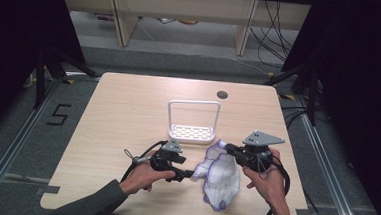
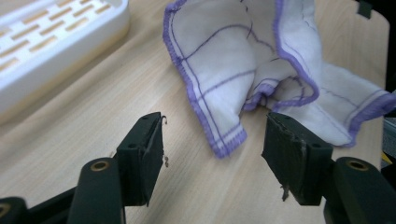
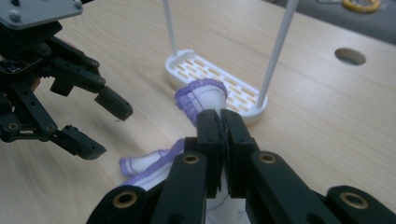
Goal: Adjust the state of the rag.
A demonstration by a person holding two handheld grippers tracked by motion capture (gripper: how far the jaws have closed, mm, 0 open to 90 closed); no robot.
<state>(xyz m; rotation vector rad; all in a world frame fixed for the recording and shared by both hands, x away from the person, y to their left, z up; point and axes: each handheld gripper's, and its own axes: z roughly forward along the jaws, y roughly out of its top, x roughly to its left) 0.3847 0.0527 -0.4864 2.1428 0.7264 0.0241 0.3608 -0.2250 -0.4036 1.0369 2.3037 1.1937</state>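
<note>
A white cloth [image 1: 219, 177] with purple edging and thin grid lines lies crumpled on the wooden table [image 1: 123, 113], near its front edge. My right gripper [image 1: 224, 148] is shut on the cloth's upper edge, and in the right gripper view a purple-hemmed fold [image 3: 201, 99] sticks out past the closed jaws [image 3: 220, 120]. My left gripper [image 1: 190, 173] is open just left of the cloth. In the left gripper view, a hemmed corner of the cloth [image 2: 229, 137] lies between the spread jaws [image 2: 217, 135], and the pads do not touch it.
A white slotted tray with a tall wire loop handle [image 1: 192, 132] stands just behind the cloth, close to both grippers. A round cable hole [image 1: 222, 94] sits near the table's far edge. Dark floor, rails and shelving surround the table.
</note>
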